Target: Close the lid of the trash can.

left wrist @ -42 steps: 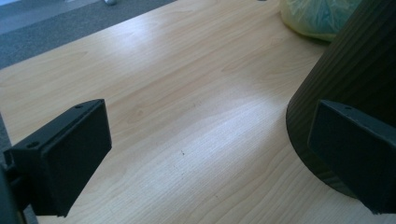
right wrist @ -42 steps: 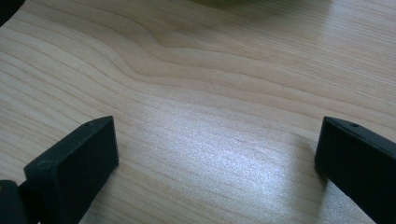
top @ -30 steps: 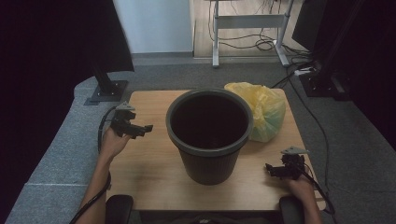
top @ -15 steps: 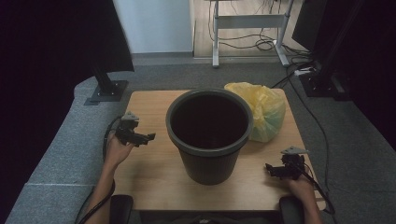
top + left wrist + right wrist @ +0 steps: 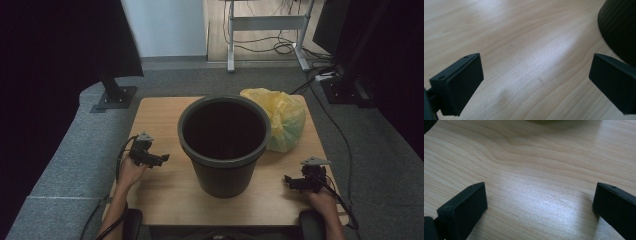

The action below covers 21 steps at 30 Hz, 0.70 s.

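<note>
So you're sitting at the wooden table [image 5: 165, 197] with a big dark bin [image 5: 224, 142] standing upright smack in the middle of the high view, mouth open and looking dark inside. A yellow plastic bag [image 5: 282, 117] is slumping right of centre, touching the bin's rim on its far right side. You're holding the left gripper [image 5: 159, 160] at the left of the frame, near the bin's wall but not touching it, jaws spread wide and nothing between them. In the left gripper view it's hanging over bare wood, with the bin's ribbed side peeking in at the upper right corner. Your right gripper [image 5: 289, 181] is sitting at the lower right near the table's front edge, jaws also wide apart, just wood grain showing between them.
</note>
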Motion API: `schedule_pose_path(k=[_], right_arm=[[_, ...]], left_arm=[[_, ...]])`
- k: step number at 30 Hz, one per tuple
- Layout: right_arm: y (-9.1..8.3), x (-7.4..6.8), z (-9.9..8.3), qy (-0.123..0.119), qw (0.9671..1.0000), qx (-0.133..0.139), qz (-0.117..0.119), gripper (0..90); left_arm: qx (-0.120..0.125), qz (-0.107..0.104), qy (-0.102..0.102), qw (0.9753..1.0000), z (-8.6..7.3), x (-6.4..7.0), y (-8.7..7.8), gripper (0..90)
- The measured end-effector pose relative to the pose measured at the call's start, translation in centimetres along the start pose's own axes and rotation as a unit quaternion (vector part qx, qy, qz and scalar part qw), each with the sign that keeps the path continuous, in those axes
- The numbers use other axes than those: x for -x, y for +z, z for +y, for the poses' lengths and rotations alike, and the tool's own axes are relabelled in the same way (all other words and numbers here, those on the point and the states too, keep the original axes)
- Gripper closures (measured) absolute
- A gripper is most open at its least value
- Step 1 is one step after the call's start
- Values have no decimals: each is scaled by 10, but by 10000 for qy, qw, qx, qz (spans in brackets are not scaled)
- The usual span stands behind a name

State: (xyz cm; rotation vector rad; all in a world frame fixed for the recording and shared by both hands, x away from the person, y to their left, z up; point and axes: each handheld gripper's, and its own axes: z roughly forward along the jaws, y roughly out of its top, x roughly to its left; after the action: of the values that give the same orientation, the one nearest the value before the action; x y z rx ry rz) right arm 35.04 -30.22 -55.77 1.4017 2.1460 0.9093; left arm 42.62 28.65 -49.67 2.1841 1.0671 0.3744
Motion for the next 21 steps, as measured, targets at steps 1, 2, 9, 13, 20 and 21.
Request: schedule_pose_path(k=[1,2,9,13,20,21], right_arm=[[0,0,0,0,10000,0,0,0],[0,0,0,-1,10000,-1,2,0],[0,0,0,0,10000,0,2,0],[0,0,0,1,10000,0,2,0],[0,0,0,-2,10000,-4,4,0],[0,0,0,-2,10000,-4,4,0]], left_arm=[[0,0,0,10000,0,0,0,0],[-53,1,20,10000,-4,1,4,0],[-173,30,40,9998,-18,5,18,0],[-250,61,81,9996,-23,5,22,0],[-357,82,99,9993,-34,9,34,0],[-357,82,99,9993,-34,9,34,0]])
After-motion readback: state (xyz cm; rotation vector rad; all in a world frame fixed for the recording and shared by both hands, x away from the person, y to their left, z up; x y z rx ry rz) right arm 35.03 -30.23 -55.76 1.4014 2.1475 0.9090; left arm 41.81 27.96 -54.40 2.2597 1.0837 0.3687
